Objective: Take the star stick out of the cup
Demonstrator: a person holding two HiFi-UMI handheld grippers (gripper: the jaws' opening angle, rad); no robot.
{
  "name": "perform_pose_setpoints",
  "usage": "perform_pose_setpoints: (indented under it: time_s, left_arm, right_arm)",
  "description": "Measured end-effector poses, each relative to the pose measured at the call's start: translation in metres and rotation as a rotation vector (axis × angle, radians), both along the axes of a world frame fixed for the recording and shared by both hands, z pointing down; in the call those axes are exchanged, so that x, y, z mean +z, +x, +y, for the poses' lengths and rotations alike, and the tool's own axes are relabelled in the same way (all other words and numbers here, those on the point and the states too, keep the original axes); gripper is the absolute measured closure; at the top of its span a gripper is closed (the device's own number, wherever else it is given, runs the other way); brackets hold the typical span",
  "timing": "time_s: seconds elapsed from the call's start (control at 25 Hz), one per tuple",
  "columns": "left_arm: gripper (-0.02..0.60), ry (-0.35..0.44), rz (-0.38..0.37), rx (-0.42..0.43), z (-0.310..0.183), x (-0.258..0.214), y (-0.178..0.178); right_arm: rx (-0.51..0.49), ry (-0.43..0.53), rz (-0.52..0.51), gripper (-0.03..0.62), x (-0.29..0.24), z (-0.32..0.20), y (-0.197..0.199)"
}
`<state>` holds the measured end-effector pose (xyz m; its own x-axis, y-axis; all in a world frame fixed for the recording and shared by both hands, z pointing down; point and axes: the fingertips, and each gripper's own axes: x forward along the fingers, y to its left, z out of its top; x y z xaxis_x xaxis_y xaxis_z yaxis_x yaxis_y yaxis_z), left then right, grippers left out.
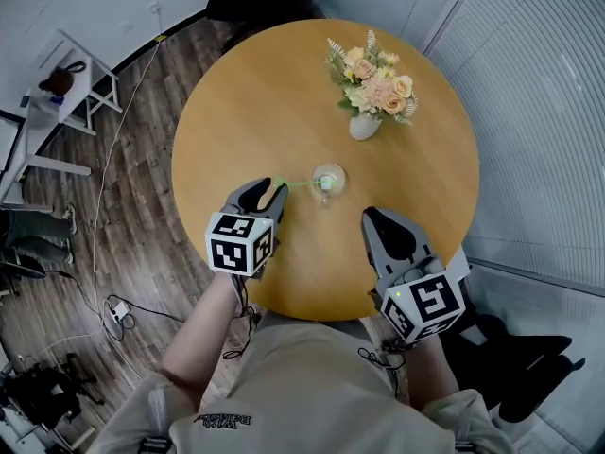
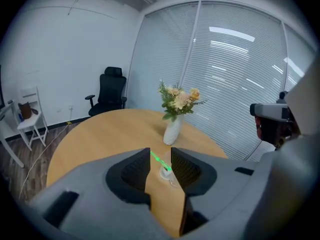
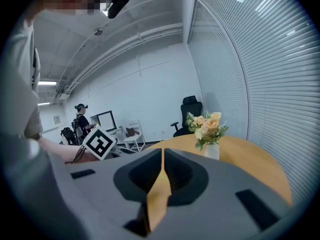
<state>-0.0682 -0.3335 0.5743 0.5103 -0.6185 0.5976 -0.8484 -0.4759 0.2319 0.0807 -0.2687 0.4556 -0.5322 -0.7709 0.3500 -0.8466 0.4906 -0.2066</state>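
Reach step: at centre frame, the star stick (image 1: 301, 184) leans from the cup (image 1: 328, 183) on the bench (image 1: 236, 112). The left hand-held gripper (image 1: 273, 190) brackets its tip, jaws narrowly apart. Next: pinch, then lift clear. The right hand-held gripper (image 1: 370, 216) sits closed, empty.

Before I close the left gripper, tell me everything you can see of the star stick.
The star stick is a thin, bright green rod, plastic by its look. One end sits in the clear cup on the round wooden table. The rod leans out over the rim, tilted toward the left gripper. Its free end lies in the gap between that gripper's open jaws; whether it touches them cannot be told. The star itself is too small to make out.
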Motion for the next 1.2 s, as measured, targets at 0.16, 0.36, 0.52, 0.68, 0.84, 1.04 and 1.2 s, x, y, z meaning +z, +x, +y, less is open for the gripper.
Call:
perform_pose_setpoints:
  time_s: [0.16,0.36,0.52,0.68,0.84,1.04,1.2]
  left_arm:
    - [0.451,-0.027,0.010,0.008,0.000,0.010,0.004]
    - [0.451,-0.050,0.013,0.016,0.001,0.021,0.008]
    - [0.509,-0.064,0.030,0.000,-0.002,0.026,0.010]
    - [0.536,-0.046,0.048,0.017,0.000,0.025,0.014]
    - [0.548,-0.015,0.082,0.032,0.005,0.010,0.016]
    - [0.549,0.071,0.026,0.099,0.011,-0.019,0.018]
    - [0.549,0.113,0.041,0.125,0.022,-0.047,0.016]
  right_arm:
    - [0.007,-0.015,-0.003,0.557,0.007,0.001,0.000]
    - [0.003,-0.020,0.004,0.557,0.008,0.004,-0.003]
    - [0.008,-0.016,0.008,0.557,0.004,0.007,0.001]
    - [0.020,-0.018,0.014,0.557,0.007,0.013,0.005]
    - [0.023,-0.003,0.025,0.557,-0.002,0.020,0.007]
    - [0.030,0.048,0.034,0.557,-0.023,0.025,0.013]
    - [0.037,0.095,0.037,0.557,-0.043,0.031,0.013]
